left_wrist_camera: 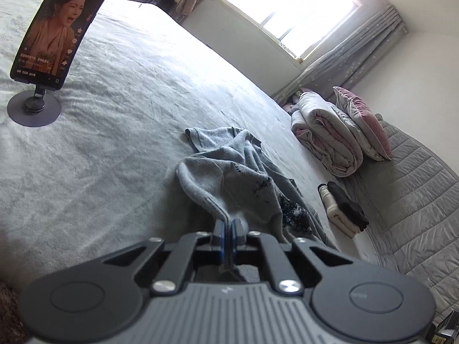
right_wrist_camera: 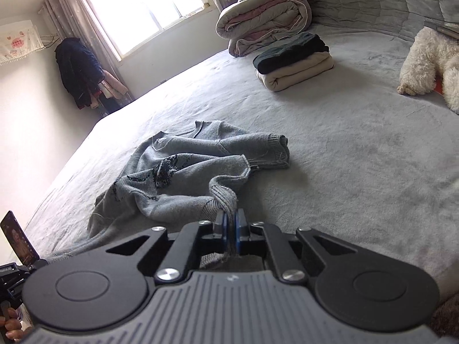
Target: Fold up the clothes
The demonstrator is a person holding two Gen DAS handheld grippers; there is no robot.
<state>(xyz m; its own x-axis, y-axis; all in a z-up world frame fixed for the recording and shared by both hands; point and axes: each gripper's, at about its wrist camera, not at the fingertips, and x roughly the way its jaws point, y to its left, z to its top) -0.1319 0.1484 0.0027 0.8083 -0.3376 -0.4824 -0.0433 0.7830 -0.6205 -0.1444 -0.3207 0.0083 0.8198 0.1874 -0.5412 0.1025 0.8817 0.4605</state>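
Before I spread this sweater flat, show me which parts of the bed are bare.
Both grippers, left and right, are shut on the grey sweater. Bare bedsheet runs between the sweater and the phone stand; more lies right of the sweater, in front of the folded clothes. It is crowded by the rolled quilt and the white dog.

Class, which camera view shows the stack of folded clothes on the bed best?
The right wrist view: the folded stack lies fully visible, dark garments on cream ones, beside the rolled quilt. The left wrist view shows it only small and foreshortened near the bed's edge.
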